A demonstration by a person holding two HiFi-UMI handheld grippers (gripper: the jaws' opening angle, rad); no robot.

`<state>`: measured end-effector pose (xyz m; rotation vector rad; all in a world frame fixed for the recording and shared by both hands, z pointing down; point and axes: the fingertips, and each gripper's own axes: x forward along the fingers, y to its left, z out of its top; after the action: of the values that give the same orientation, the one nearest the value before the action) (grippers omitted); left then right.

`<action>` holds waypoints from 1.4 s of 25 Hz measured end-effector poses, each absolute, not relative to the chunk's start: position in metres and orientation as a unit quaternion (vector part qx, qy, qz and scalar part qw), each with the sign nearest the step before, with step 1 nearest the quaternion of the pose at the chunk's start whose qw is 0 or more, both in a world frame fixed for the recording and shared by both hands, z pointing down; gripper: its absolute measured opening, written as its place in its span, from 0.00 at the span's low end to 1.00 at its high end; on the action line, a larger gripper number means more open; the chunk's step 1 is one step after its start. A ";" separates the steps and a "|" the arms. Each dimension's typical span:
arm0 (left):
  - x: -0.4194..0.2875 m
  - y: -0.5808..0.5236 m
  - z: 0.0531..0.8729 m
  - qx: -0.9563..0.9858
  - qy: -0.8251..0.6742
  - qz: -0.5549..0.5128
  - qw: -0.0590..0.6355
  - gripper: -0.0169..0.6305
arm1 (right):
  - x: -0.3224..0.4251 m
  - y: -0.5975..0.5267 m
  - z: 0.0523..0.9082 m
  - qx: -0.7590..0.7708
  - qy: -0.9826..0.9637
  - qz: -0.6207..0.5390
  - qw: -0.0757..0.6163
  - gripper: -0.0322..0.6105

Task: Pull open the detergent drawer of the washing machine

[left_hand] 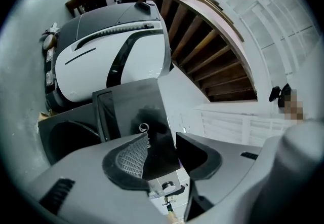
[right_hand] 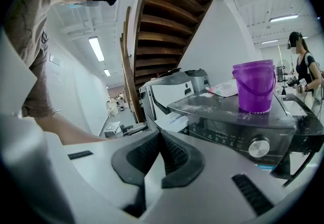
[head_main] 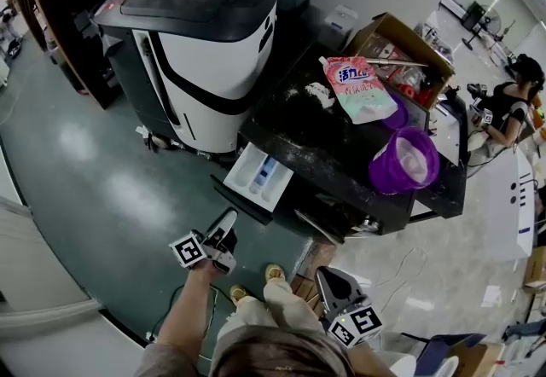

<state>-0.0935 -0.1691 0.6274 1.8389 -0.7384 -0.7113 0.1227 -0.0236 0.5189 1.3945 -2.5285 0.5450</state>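
Note:
The dark washing machine (head_main: 317, 152) stands at the centre right. Its white detergent drawer (head_main: 256, 177) is pulled out toward me, and its compartments show from above. My left gripper (head_main: 226, 223) hovers just in front of the drawer's dark front edge and does not touch it. In the left gripper view the jaws (left_hand: 162, 140) stand open, and the glossy black drawer front (left_hand: 139, 111) lies beyond them, not pinched. My right gripper (head_main: 329, 275) hangs low near my body, to the right of the drawer. Its pads (right_hand: 174, 154) meet, shut on nothing.
A purple bucket (head_main: 405, 160) and a detergent pouch (head_main: 363, 87) rest on the machine's top, with an open cardboard box (head_main: 401, 47) behind. A white-and-black machine (head_main: 213, 51) stands to the left. Another person (head_main: 512, 102) sits at the far right. The green floor (head_main: 102, 196) lies to the left.

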 end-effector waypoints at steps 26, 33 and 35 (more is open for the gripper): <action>-0.072 -0.090 0.418 0.854 -0.407 -0.140 0.291 0.30 | 0.134 -0.070 0.440 0.457 -0.879 0.127 0.038 0.05; -0.082 -0.078 0.415 0.861 -0.468 -0.077 0.185 0.30 | 0.126 -0.071 0.442 0.454 -0.882 0.118 0.034 0.05; -0.083 -0.074 0.419 0.860 -0.479 -0.062 0.163 0.29 | 0.123 -0.069 0.444 0.452 -0.884 0.117 0.034 0.05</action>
<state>-0.0831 -0.0740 0.4193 2.4540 -1.3655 -0.1764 0.1229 -0.0692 0.4438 1.3896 -2.7182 0.3592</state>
